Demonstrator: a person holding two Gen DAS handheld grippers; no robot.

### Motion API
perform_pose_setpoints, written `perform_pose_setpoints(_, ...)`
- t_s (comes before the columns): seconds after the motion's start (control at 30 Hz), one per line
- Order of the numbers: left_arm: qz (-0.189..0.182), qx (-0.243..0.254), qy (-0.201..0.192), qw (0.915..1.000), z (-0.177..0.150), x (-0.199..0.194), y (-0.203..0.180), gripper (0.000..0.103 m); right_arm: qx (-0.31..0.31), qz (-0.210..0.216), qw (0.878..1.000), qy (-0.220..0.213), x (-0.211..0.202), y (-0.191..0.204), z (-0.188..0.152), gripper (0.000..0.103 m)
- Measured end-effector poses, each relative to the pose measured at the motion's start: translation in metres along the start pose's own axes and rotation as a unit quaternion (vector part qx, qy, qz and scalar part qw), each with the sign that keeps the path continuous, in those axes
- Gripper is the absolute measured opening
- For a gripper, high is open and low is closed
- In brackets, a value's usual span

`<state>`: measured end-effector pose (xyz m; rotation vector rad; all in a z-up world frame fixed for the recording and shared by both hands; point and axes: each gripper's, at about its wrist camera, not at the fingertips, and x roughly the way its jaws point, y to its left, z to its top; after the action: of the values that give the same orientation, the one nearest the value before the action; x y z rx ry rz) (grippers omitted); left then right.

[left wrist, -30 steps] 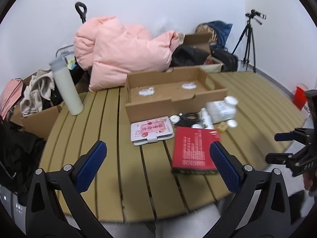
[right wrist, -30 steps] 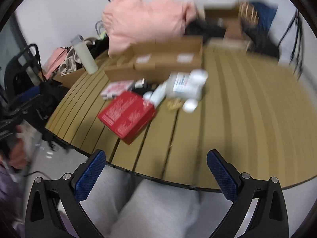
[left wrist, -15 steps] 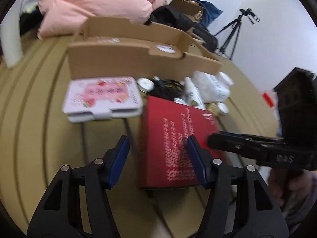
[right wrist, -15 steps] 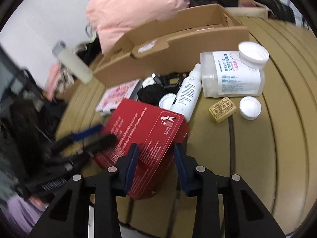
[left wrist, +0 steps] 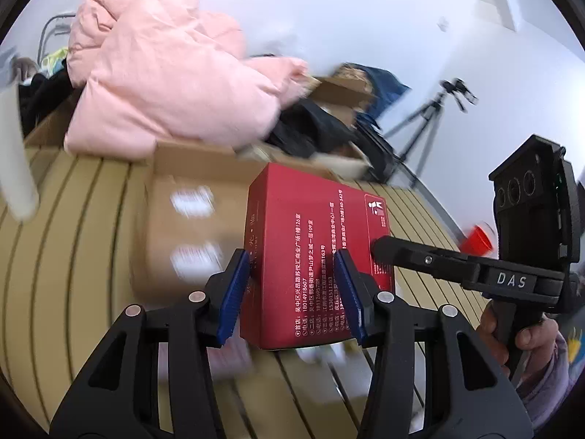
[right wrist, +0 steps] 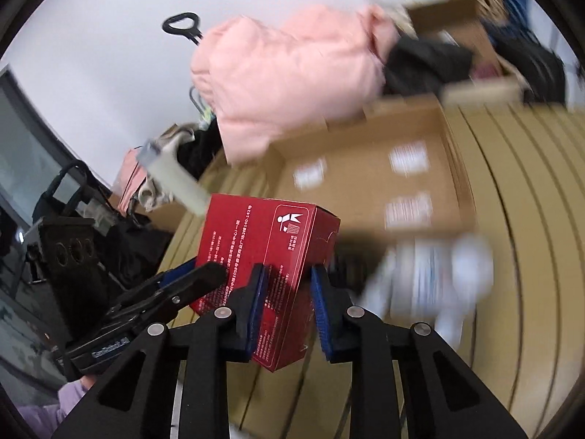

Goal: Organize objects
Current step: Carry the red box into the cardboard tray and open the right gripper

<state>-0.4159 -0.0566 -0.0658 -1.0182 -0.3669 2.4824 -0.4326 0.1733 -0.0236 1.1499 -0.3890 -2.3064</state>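
Note:
A red box point(left wrist: 314, 219) with white print hangs above the slatted table point(left wrist: 73, 237), held from two sides. My left gripper point(left wrist: 289, 259) has its blue pads pressed on the box's near end, and its jaws are closing. In the right wrist view the red box point(right wrist: 263, 226) sits between the pads of my right gripper point(right wrist: 287, 270), whose jaws are also closing. The right gripper point(left wrist: 380, 247) reaches in from the right in the left wrist view. The left gripper point(right wrist: 204, 274) comes in from the left in the right wrist view. An open cardboard box point(right wrist: 358, 197) lies just behind.
A pink puffy jacket point(left wrist: 164, 73) is piled behind the cardboard box point(left wrist: 161, 226). A tall white bottle point(right wrist: 175, 179) stands at the table's left. Blurred white bottles point(right wrist: 431, 274) lie on the table point(right wrist: 530, 219) at the right. A tripod point(left wrist: 431, 120) and a red bucket point(left wrist: 475, 237) stand beyond.
Both grippers went from wide open to closed on the red box. The box has left the table and now hangs higher, in front of the cardboard box.

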Motion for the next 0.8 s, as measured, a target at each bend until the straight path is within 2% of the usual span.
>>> perform_pose_setpoints(0.03,0.015,-0.005,0.007,0.9998,0.019,0.02,0.016,0.042,-0.003,0.003,1.0,0.006,0.013,-0.001,0.018,0.027)
perform_pose_setpoints(0.07,0.021,-0.014,0.011,0.9996,0.022,0.028,0.027,0.041,-0.007,0.003,1.0,0.015,0.032,-0.002,0.038,0.027)
perform_pose_setpoints(0.13,0.042,-0.062,0.038,0.9965,0.035,0.066,0.063,0.041,-0.004,0.006,0.999,0.038,0.072,-0.008,0.064,0.027)
perform_pose_setpoints(0.27,0.115,-0.062,0.061,0.9896,0.045,0.108,0.092,0.041,0.007,-0.021,0.995,0.1,0.161,-0.027,0.089,0.027)
perform_pose_setpoints(0.3,0.136,-0.06,0.081,0.9856,0.048,0.12,0.096,0.047,0.012,-0.023,0.994,0.102,0.173,-0.031,0.093,0.027)
perform_pose_setpoints(0.33,0.151,-0.054,0.095,0.9825,0.05,0.127,0.096,0.049,0.02,-0.022,0.994,0.106,0.185,-0.035,0.096,0.027)
perform_pose_setpoints(0.37,0.156,-0.05,0.09,0.9823,0.048,0.126,0.094,0.05,0.029,-0.028,0.992,0.116,0.2,-0.04,0.098,0.027)
perform_pose_setpoints(0.4,0.156,-0.047,0.079,0.9835,0.046,0.121,0.09,0.059,0.028,-0.043,0.991,0.125,0.207,-0.042,0.099,0.027)
perform_pose_setpoints(0.43,0.158,-0.038,0.059,0.9849,0.043,0.11,0.084,0.074,0.025,-0.06,0.99,0.127,0.207,-0.043,0.097,0.027)
perform_pose_setpoints(0.47,0.164,-0.029,0.045,0.985,0.041,0.103,0.081,0.078,0.022,-0.068,0.99,0.125,0.202,-0.044,0.096,0.028)
perform_pose_setpoints(0.53,0.181,0.002,0.018,0.9833,0.04,0.08,0.069,0.079,0.015,-0.07,0.991,0.112,0.183,-0.044,0.092,0.029)
perform_pose_setpoints(0.6,0.19,0.032,0.003,0.9813,0.04,0.05,0.053,0.08,-0.017,-0.07,0.993,0.095,0.148,-0.039,0.088,0.033)
perform_pose_setpoints(0.63,0.199,0.042,-0.001,0.9791,0.04,0.037,0.048,0.084,-0.037,-0.076,0.992,0.089,0.13,-0.036,0.085,0.038)
perform_pose_setpoints(0.7,0.24,0.066,-0.013,0.9683,0.042,0.008,0.032,0.089,-0.074,-0.093,0.989,0.082,0.086,-0.03,0.078,0.051)
perform_pose_setpoints(0.73,0.267,0.088,-0.022,0.9596,0.04,-0.014,0.02,0.089,-0.09,-0.099,0.988,0.079,0.064,-0.027,0.075,0.067)
perform_pose_setpoints(0.77,0.275,0.099,-0.027,0.9561,0.041,-0.03,0.013,0.093,-0.106,-0.11,0.986,0.071,0.04,-0.023,0.07,0.077)
perform_pose_setpoints(0.8,0.284,0.109,-0.033,0.952,0.038,-0.05,0.003,0.099,-0.118,-0.125,0.983,0.057,0.011,-0.02,0.065,0.079)
